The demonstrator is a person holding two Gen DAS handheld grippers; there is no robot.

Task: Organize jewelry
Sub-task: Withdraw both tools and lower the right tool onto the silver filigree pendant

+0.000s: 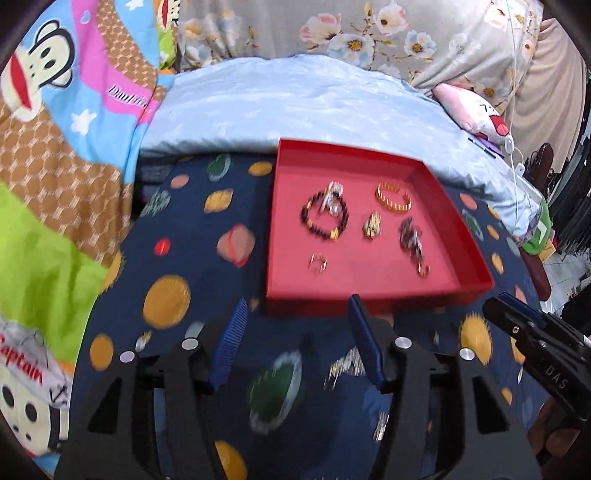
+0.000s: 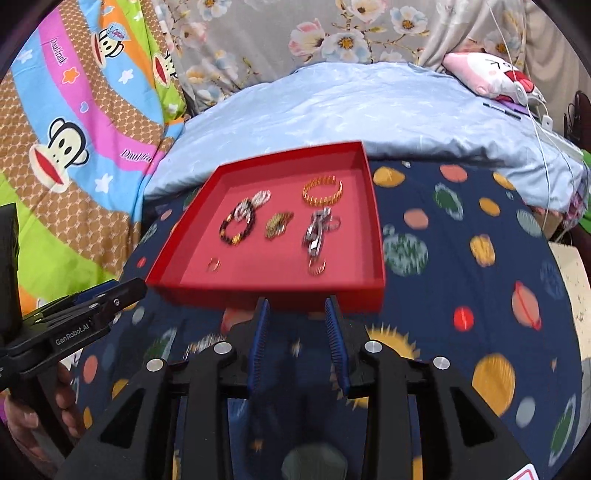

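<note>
A red tray [image 1: 476,284] [image 2: 373,295] lies on the navy planet-print cloth and holds several pieces: a dark bead bracelet [image 1: 324,218] [image 2: 236,227], a gold bangle [image 1: 393,197] [image 2: 323,190], a silver chain piece [image 1: 412,236] [image 2: 316,232], a small gold-brown piece [image 1: 372,224] [image 2: 279,223] and small rings [image 1: 317,263] [image 2: 213,264]. My left gripper [image 1: 299,306] is open and empty just before the tray's near wall. My right gripper [image 2: 297,304] is open and empty at the tray's near wall; it also shows at the right of the left wrist view [image 1: 517,314].
The navy planet-print cloth [image 1: 207,258] [image 2: 461,258] covers the surface. A light blue sheet [image 1: 295,103] lies behind the tray. Cartoon monkey bedding [image 1: 55,110] lies left, a floral cover [image 2: 295,33] behind, a pink plush [image 2: 491,74] and white cable far right.
</note>
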